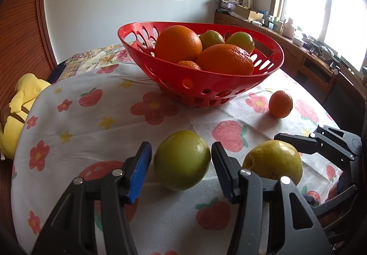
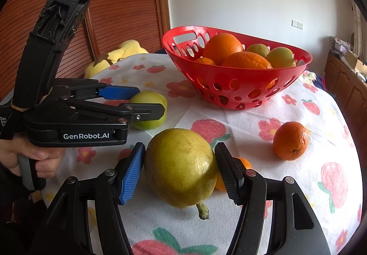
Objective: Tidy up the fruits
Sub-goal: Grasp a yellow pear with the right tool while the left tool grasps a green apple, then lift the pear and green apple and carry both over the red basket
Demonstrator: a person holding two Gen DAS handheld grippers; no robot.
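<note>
On the table: pear [image 2: 181,167], apple [image 1: 182,159], tangerine [image 2: 290,140] left
Basket [image 1: 263,71]: five fruits in
Left gripper [image 1: 181,163]: spread around apple, not touching
Right gripper [image 2: 180,172]: pads against pear

- I'm seeing red perforated basket [image 2: 236,85] holding oranges and green fruit.
- Green apple [image 1: 181,159] and yellow-green pear [image 2: 181,169] are lying on the cloth; small mandarin [image 2: 290,140] is sitting nearby.

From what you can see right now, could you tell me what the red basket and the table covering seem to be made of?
The red basket looks like moulded plastic: glossy, uniform red, with clean oval cut-outs through its wall. The table covering appears to be soft woven cloth, matte, with fold creases and printed strawberries and flowers; its exact fibre cannot be told.
</note>
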